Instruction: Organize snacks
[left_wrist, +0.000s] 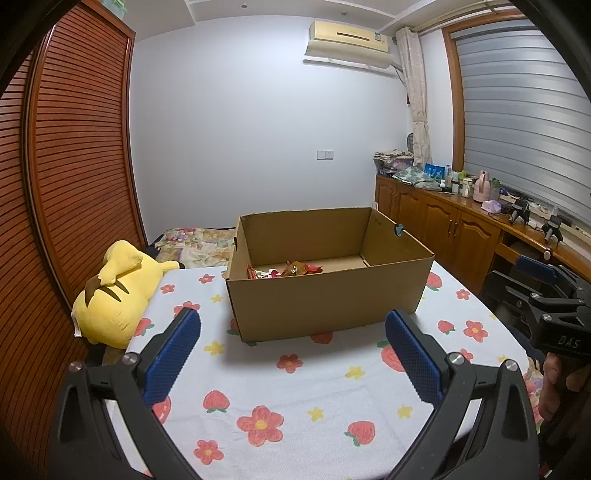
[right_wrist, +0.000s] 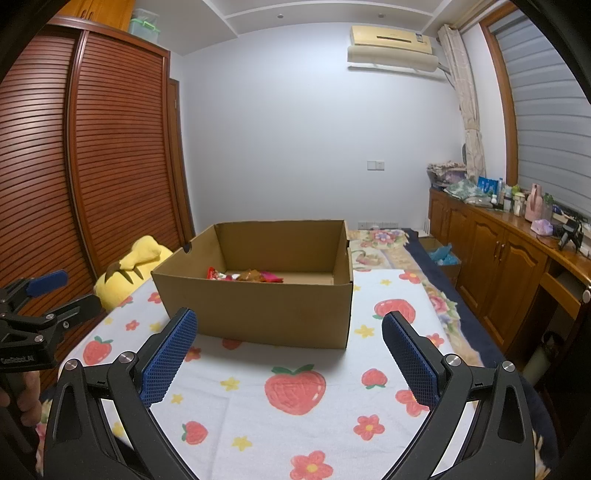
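Hovering above the near edge of the flowered cloth (left_wrist: 295, 387), the left gripper (left_wrist: 293, 354) has its blue pads spread wide with nothing between them. The right gripper (right_wrist: 290, 354) hangs the same way beside it, jaws apart and empty. Each one shows at the edge of the other's view, so the two are held fairly close together.

Ahead of both stands the open cardboard box (left_wrist: 325, 306) on the cloth, and the snacks (right_wrist: 245, 275) lie in it already, a few red, pink and brown packets bunched against the left part of its floor. No loose packet shows on the cloth in either view.

The risks I see come from the box. Its near wall stands tall, so a low reach could strike the rim and shove the light carton along the cloth. Thin wrappers lying flat may slip from the pads or get crushed. Beside the box's left side lies a yellow plush toy (left_wrist: 110, 291), which a wide swing of the left gripper could knock.
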